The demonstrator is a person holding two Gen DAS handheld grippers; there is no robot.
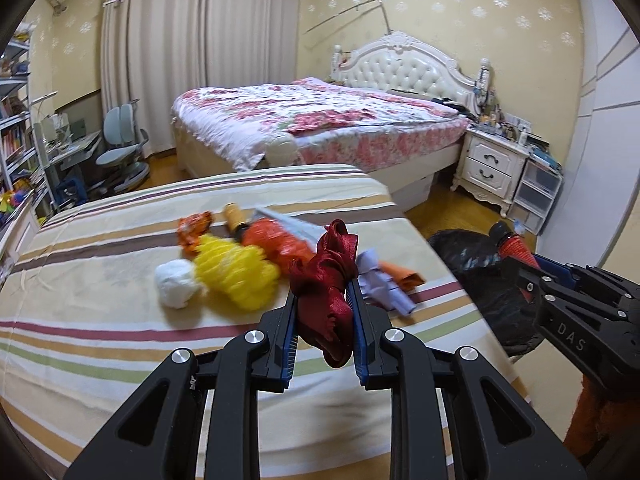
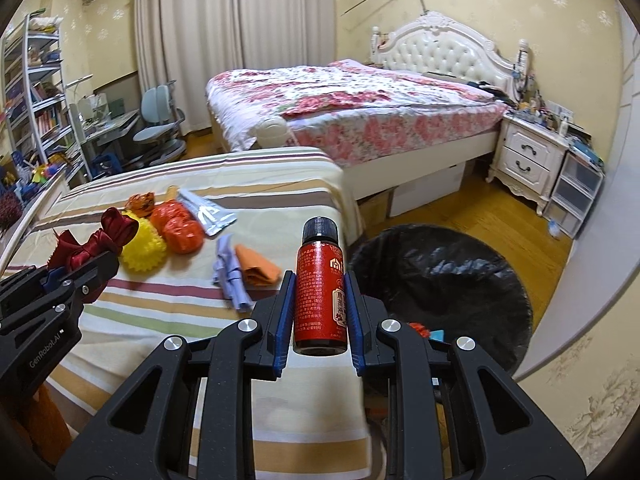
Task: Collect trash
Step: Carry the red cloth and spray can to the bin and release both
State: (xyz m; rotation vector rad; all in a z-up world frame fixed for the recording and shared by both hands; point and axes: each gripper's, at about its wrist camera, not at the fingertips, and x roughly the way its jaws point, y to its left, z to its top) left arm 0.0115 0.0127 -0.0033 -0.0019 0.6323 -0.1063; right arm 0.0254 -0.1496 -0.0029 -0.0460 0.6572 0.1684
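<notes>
My left gripper [image 1: 322, 300] is shut on a dark red satin ribbon [image 1: 328, 284], held above the striped table [image 1: 100, 320]. My right gripper [image 2: 318, 280] is shut on a small red bottle [image 2: 319, 296] with a black cap, held upright at the table's right edge, next to the black-lined trash bin [image 2: 448, 280]. On the table lie a white ball [image 1: 176, 283], a yellow spiky ball [image 1: 236, 272], orange wrappers [image 1: 276, 240], a lilac paper [image 1: 380, 284] and an orange cloth [image 1: 404, 276]. The right gripper with the bottle also shows in the left wrist view [image 1: 516, 246].
A floral bed [image 1: 320, 120] stands behind the table, with a white nightstand [image 1: 492, 164] and plastic drawers [image 1: 536, 196] to its right. A desk, chair [image 1: 120, 148] and bookshelves [image 1: 16, 132] are at the left. The bin [image 1: 480, 276] holds some trash.
</notes>
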